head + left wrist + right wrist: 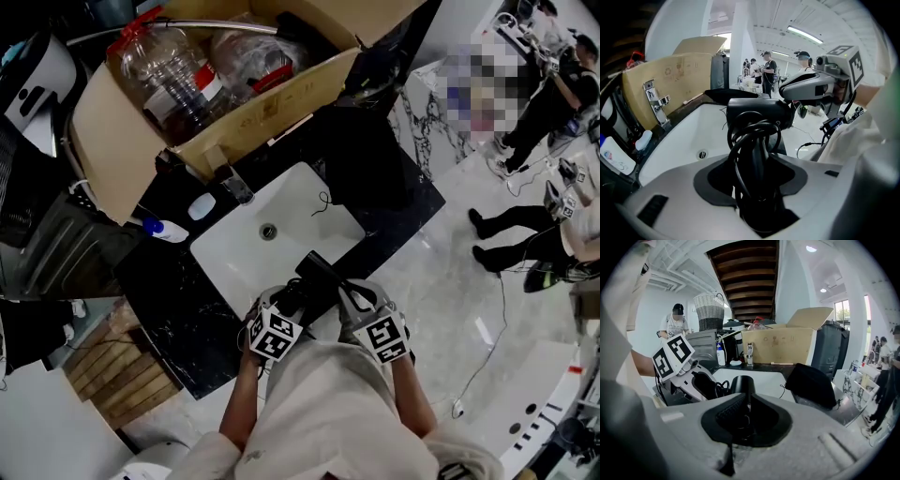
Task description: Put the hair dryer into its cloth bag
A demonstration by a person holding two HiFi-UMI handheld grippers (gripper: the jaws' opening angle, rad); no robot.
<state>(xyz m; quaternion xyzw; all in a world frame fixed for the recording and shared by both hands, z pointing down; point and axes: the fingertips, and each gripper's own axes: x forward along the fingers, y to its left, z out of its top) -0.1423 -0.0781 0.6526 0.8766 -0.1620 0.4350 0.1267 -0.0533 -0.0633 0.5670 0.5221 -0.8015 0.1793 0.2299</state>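
The black hair dryer [317, 274] hangs over the front edge of the white sink [234, 253], held between both grippers. My left gripper [291, 305] is shut on its handle, which has the cord looped round it [754, 140]. The dryer's barrel [761, 111] lies crosswise just beyond the jaws. My right gripper [349, 298] comes in from the right, and its jaws stand closed on the dryer's head [742, 383]. The black cloth bag [361, 164] lies on the dark counter to the right of the sink, seen as a dark lump [811, 383] in the right gripper view.
A large cardboard box [122, 131] with plastic bottles stands behind the sink, the faucet [234, 183] in front of it. A white bottle [164, 228] and a soap piece [201, 206] lie at the sink's left. People [534, 103] stand on the marble floor at the right.
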